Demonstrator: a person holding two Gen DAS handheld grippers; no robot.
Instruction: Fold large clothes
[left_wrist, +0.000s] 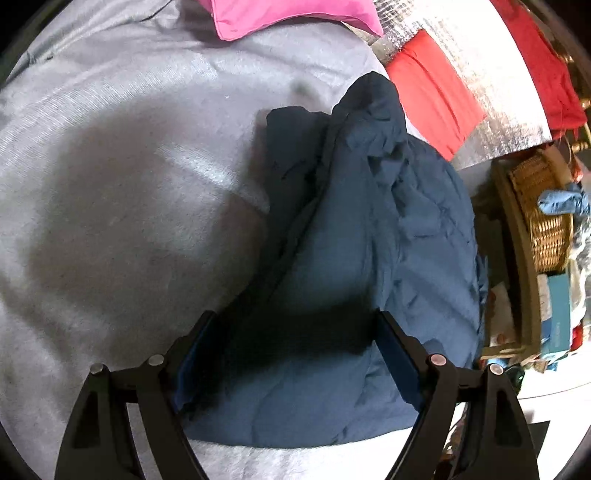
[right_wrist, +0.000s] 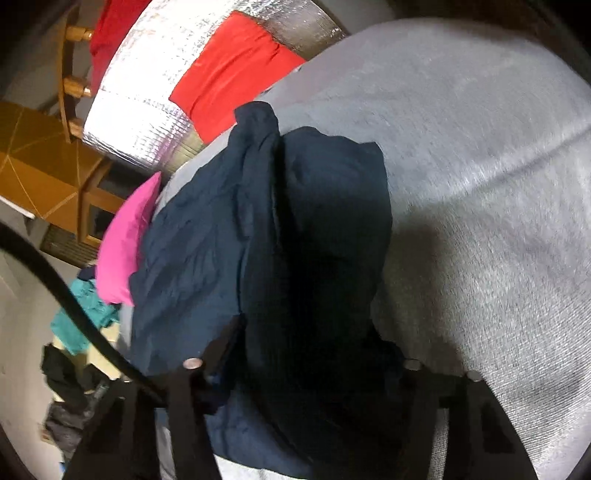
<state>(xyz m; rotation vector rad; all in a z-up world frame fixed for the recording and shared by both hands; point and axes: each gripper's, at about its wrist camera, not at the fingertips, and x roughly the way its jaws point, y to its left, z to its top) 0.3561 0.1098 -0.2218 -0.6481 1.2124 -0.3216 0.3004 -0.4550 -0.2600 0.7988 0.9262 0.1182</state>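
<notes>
while the navy garment (left_wrist: 369, 229) is lying crumpled on the grey blanket (left_wrist: 110, 184), the left gripper (left_wrist: 295, 354) is hanging over its near end with jaws spread wide, pads not pressing anything. the right gripper (right_wrist: 306, 365) is sitting half buried in dark cloth, so can't tell if it's pinching. a red cloth (left_wrist: 432, 92) and a pink cloth (left_wrist: 288, 14) are lying beyond, wicker basket (left_wrist: 539, 210) off the side.
</notes>
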